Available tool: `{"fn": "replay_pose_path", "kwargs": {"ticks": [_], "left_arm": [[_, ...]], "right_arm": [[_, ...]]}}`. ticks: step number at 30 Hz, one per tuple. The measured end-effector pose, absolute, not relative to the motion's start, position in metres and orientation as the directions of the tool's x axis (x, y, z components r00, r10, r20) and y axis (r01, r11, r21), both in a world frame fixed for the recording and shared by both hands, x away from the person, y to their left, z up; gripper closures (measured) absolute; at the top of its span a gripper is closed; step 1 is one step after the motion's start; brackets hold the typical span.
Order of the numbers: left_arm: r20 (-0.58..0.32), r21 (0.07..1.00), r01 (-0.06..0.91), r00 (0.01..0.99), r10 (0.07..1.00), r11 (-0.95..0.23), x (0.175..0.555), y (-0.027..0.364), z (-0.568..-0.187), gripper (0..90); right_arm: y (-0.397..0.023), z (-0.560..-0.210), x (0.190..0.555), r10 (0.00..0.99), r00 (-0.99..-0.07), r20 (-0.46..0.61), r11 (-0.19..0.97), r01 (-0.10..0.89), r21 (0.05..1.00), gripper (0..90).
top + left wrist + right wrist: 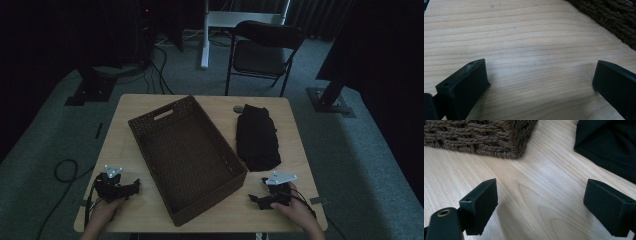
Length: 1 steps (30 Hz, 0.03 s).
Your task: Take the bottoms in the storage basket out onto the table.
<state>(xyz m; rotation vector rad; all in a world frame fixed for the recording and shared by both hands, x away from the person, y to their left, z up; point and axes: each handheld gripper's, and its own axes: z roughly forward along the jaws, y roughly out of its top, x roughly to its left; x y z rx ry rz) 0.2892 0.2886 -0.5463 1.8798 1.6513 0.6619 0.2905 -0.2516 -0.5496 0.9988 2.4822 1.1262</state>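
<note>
A dark brown woven basket [186, 156] lies slantwise in the middle of the wooden table [215, 102]. To its right lies a folded black cloth [257, 137]. My left gripper [135, 187] rests on the table's front left, just left of the basket, held in a hand. In the left gripper view my left gripper [540, 75] stands open over bare wood, the basket [614, 17] at the upper right. My right gripper [254, 199] rests at the front right, below the cloth. In the right gripper view my right gripper [540, 195] is open, empty, with the basket's corner [486, 137] and the cloth [609, 142] ahead.
A small dark round object [238, 108] lies at the table's far edge beside the cloth. A black chair [262, 50] stands behind the table. Cables [65, 170] trail on the grey carpet at the left. Stand bases [330, 97] sit on the floor at both sides.
</note>
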Motion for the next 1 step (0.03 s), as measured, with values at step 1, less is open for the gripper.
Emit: {"fn": "replay_pose_path", "kwargs": {"ticks": [1], "left_arm": [[0.008,0.684,0.724,0.114,0.993,-0.089,0.2887,0.2877,-0.5463,0.1]], "right_arm": [[-0.2513,-0.5496,0.2901,0.670,-0.740,0.058,0.474,0.486,0.734,11.8]]}}
